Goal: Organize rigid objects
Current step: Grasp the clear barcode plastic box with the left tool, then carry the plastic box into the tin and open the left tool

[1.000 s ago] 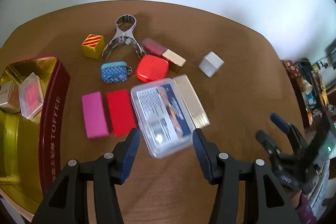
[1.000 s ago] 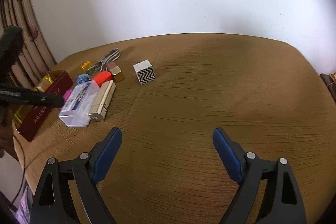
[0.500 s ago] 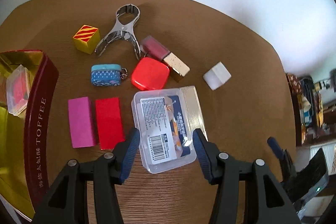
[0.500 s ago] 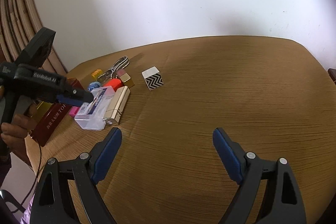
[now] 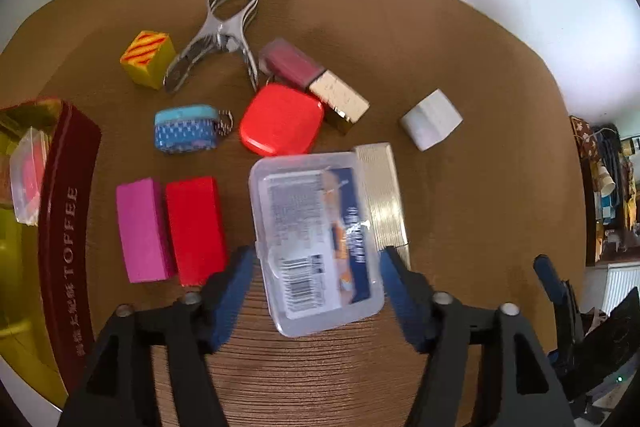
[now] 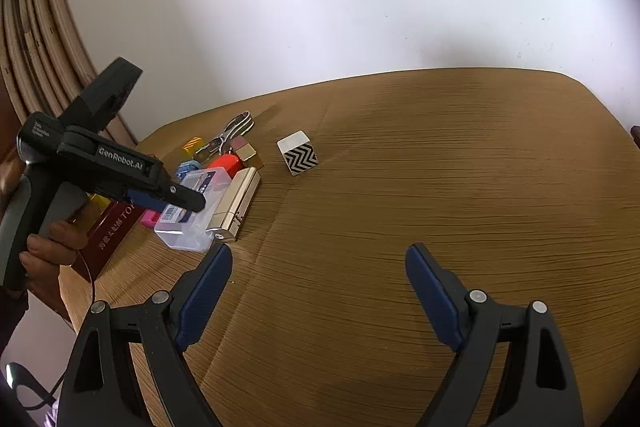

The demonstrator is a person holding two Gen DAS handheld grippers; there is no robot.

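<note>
A clear plastic case point(image 5: 316, 239) with a printed label lies on the brown table, beside a gold ribbed box point(image 5: 382, 199). My left gripper point(image 5: 316, 267) is open, its blue fingers on either side of the case's near end; whether they touch it I cannot tell. The case also shows in the right wrist view point(image 6: 196, 211), under the left gripper point(image 6: 188, 201). My right gripper point(image 6: 318, 267) is open and empty over bare table, well to the right.
A red toffee tin point(image 5: 64, 247) with small boxes inside stands at the left. On the table lie a pink block point(image 5: 142, 229), red block point(image 5: 196, 227), red square case point(image 5: 280, 119), blue pouch point(image 5: 186, 127), yellow striped cube point(image 5: 148, 63), metal clip point(image 5: 218, 31), lipstick box point(image 5: 312, 83) and white cube point(image 5: 432, 119).
My left gripper has moved forward and down over the clear case, so its fingers now flank the case. The right gripper has stayed over the bare table.
</note>
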